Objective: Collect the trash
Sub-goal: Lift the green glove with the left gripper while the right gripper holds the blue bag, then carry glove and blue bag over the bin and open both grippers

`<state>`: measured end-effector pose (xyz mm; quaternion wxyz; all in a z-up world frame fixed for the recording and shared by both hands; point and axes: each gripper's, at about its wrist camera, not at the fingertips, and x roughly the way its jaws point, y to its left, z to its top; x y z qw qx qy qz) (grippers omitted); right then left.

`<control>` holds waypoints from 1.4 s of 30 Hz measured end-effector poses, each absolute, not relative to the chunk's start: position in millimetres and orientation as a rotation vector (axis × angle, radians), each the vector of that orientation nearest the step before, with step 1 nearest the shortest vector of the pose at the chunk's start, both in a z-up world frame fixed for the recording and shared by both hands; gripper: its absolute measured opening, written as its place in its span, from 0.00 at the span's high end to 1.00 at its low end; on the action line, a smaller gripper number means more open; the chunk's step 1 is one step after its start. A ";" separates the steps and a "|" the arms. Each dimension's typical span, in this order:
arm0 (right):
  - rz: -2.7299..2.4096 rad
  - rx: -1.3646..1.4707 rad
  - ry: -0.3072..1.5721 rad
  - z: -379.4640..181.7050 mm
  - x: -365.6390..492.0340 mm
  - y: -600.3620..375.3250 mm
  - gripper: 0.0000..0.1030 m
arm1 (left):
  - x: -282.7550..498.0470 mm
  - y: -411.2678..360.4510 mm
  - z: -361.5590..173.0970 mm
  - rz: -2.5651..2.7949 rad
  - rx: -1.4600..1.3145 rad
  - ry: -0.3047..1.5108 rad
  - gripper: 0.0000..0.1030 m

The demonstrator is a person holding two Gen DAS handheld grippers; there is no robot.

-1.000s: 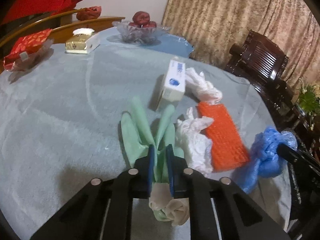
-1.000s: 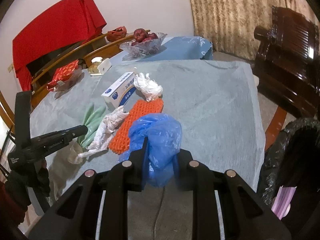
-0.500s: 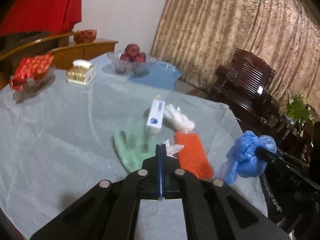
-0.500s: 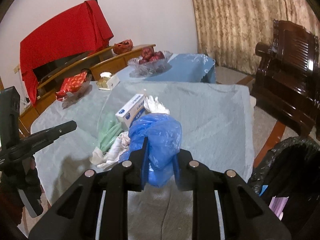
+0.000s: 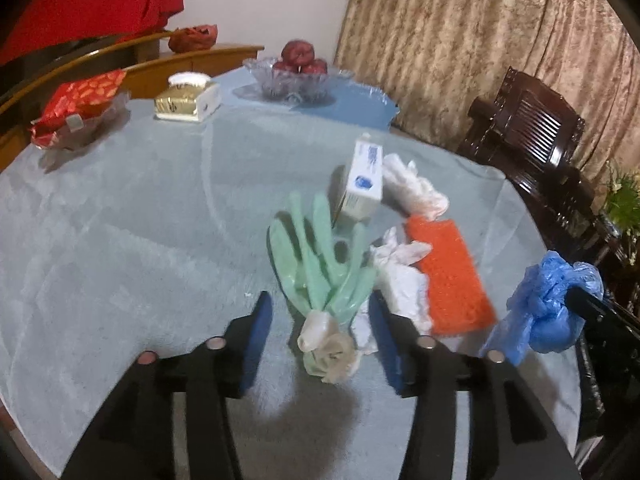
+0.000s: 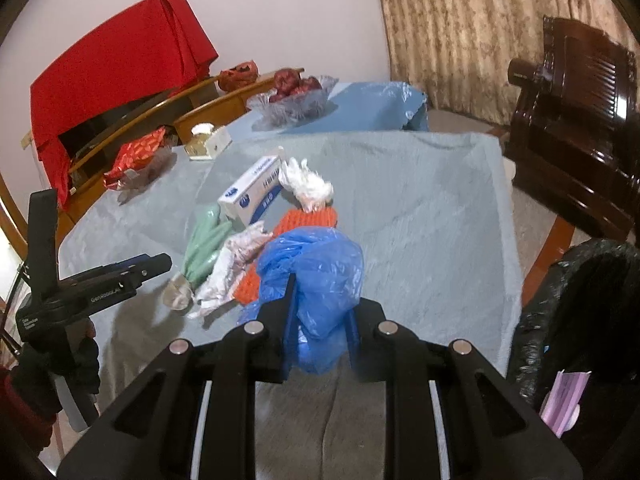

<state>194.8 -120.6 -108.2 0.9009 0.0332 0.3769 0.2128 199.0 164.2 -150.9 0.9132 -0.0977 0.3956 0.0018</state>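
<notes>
I see a round table [image 5: 120,216] under a pale blue, fuzzy cloth. At its right edge stands a bin [image 6: 580,300] lined with crinkled black plastic, cut off by the frame, its inside too dark to read.

The trash lies in a loose cluster near the table's front. An orange mesh pad [image 5: 448,276], flat and rectangular, sits between a white crumpled glove [image 5: 400,276] and the table edge. A green rubber glove [image 5: 324,272] lies with its long fingers fanned away and its pale cuff bunched toward me. Behind stands a white box [image 5: 362,184], with another crumpled white glove [image 5: 416,188] beside it.

My left gripper [image 5: 320,312] has its jaws spread wide on either side of the green glove's cuff, not touching it. My right gripper [image 6: 320,300] pinches a crumpled blue plastic bag [image 6: 316,272], which hides its fingertips.
</notes>
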 end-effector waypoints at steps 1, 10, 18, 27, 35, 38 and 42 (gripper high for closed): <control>0.442 0.070 0.789 -112.6 198.3 -118.9 0.80 | 202.7 165.1 -155.0 0.006 -0.204 0.825 0.45; 0.451 0.055 0.824 -130.1 215.8 -111.0 0.81 | 230.6 170.3 -184.5 -0.002 -0.225 0.898 0.40; 0.451 0.048 0.832 -134.0 221.1 -107.1 0.81 | 242.1 173.0 -186.9 -0.073 -0.283 0.897 0.73; 0.459 0.040 0.808 -127.6 217.9 -107.6 0.81 | 216.6 183.5 -145.1 -0.069 -0.312 0.802 0.80; 0.468 0.032 0.738 -95.4 199.3 -111.4 0.81 | 194.0 162.0 -111.1 -0.102 -0.258 0.746 0.81; 0.461 0.028 0.714 -82.6 191.1 -116.2 0.82 | 185.9 145.5 -100.0 -0.137 -0.248 0.724 0.81; 0.447 0.025 0.673 -64.7 178.7 -127.2 0.82 | 178.7 125.2 -87.3 -0.177 -0.240 0.706 0.81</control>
